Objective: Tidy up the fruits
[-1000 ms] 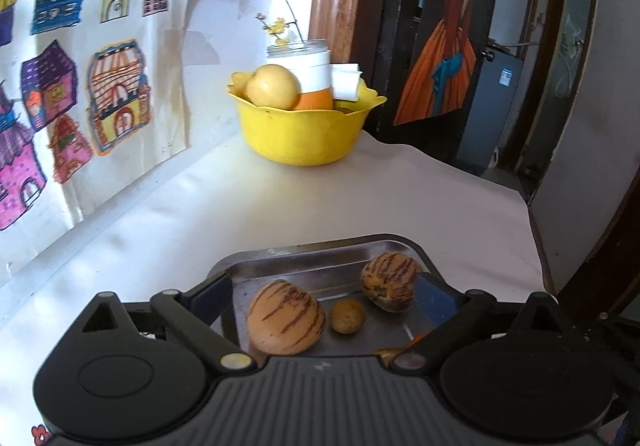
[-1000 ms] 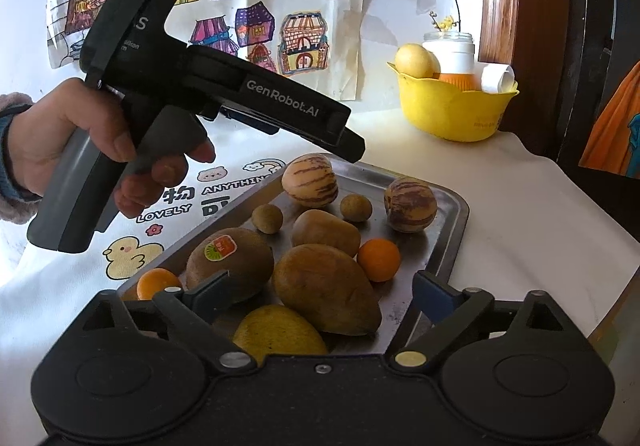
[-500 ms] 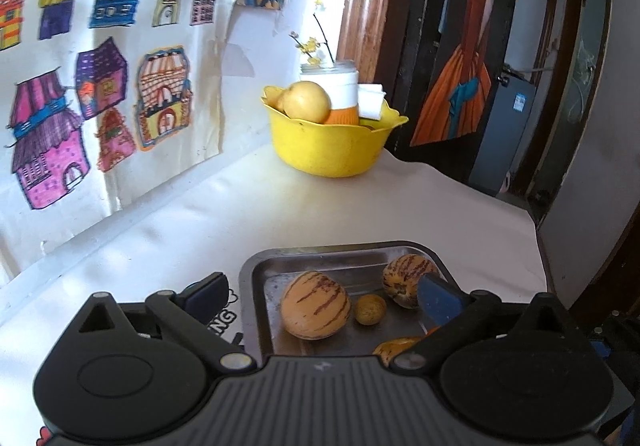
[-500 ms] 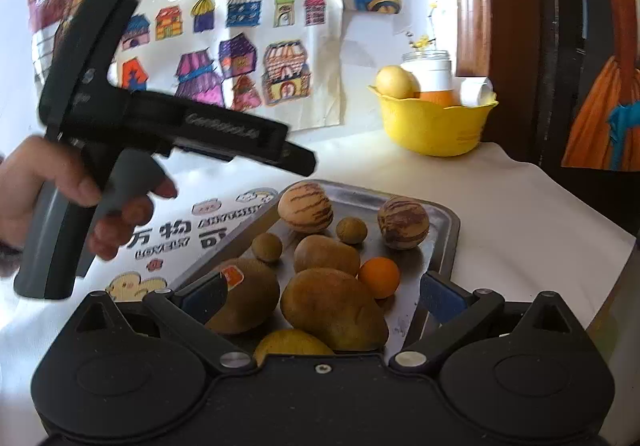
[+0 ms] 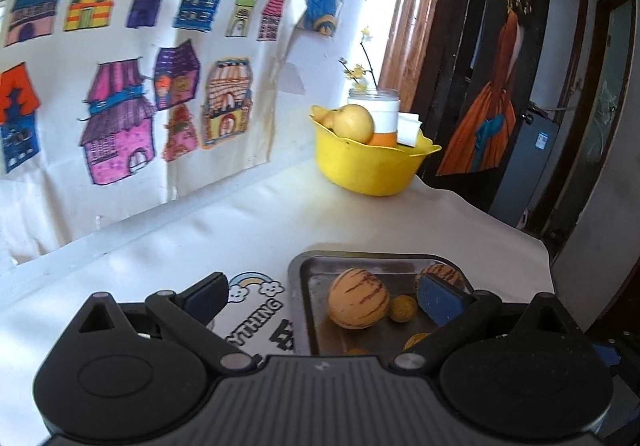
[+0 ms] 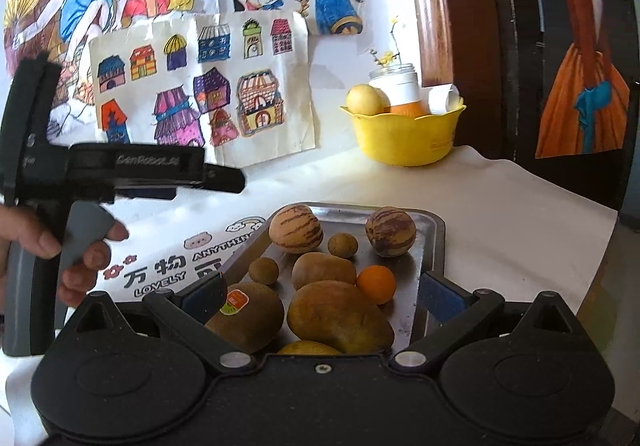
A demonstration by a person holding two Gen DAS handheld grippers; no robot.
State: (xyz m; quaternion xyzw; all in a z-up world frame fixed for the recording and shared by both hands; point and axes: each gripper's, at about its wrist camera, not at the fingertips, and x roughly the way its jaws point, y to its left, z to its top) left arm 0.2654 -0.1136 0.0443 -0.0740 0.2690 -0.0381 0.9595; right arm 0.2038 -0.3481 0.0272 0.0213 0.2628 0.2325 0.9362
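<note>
Both grippers, left (image 5: 322,296) and right (image 6: 322,292), gape empty, their bodies hiding the tray's (image 6: 434,242) near fruits.

Left gripper (image 6: 224,181) body: "GenRobot.AI". Tablecloth (image 6: 500,213) print: "万物", "LOVELY", "ANYTHING". Kiwi (image 6: 248,316) sticker unreadable.

A yellow bowl (image 6: 404,135), a silver tray (image 6: 434,234), two tan fruits (image 6: 296,232) striped in brown and a small orange fruit (image 6: 376,284) are seen.
</note>
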